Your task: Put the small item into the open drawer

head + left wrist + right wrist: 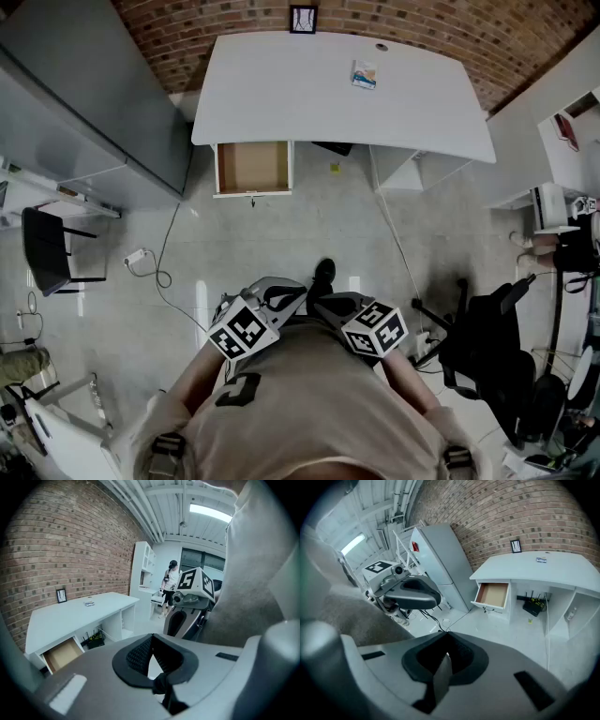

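Observation:
The small item [364,74], a flat printed packet, lies on the white desk [281,94] towards its far right. The drawer [251,167] under the desk's left side stands pulled out, and its wooden inside looks bare. The left gripper view shows the drawer [63,653] and the item [89,603], and the right gripper view shows the drawer [493,595] and the item [541,560]. Both grippers are held close to my chest, far from the desk. My left gripper [291,295] [153,635] is shut with nothing in it. My right gripper [323,305] [447,633] is shut and holds nothing too.
A tall grey cabinet [94,94] stands left of the desk. A black office chair [487,361] is at my right, and a dark chair [47,248] at my left. A cable [164,272] trails over the floor. A person [171,588] stands far off by white shelves.

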A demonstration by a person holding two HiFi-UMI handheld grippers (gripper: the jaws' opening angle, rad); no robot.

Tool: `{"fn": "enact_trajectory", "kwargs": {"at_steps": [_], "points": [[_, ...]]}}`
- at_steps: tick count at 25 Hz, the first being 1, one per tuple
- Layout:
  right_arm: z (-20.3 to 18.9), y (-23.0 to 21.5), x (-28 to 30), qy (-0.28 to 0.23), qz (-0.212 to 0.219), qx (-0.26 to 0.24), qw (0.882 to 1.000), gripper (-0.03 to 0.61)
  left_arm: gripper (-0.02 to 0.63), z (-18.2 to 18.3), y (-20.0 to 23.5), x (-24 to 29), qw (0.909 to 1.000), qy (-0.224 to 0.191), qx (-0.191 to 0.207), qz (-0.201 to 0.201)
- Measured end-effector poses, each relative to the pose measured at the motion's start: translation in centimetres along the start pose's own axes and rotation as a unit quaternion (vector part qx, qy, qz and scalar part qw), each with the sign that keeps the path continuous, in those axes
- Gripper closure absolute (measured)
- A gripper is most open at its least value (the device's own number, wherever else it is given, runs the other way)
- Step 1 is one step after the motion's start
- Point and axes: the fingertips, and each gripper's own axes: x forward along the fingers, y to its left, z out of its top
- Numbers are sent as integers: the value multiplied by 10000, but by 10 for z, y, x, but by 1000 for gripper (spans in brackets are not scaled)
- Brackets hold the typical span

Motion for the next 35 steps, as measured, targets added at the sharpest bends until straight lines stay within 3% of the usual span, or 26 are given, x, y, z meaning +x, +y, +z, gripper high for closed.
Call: {"fn": "enact_trajectory", "kwargs": {"at_steps": [5, 9, 13, 20, 35], "points": [[-16, 28, 2, -325, -263, 371, 9984, 575, 609, -13, -29, -18, 9978, 196, 530, -357], [-20, 35, -7, -373, -373, 276, 9982, 575, 609, -5, -38, -18, 9946, 222, 964, -303], [-22, 31, -19, -458, -511, 272, 9973, 575, 609, 3, -40, -19, 9958, 55, 857, -304], [-23, 8, -45, -767, -660, 480, 9937, 575, 609, 23, -61, 4, 9912, -2, 1259, -418], [-31, -53, -106, -998, -450, 226, 9937, 575, 609, 66, -74, 70, 9912, 157, 1310, 123]]}}
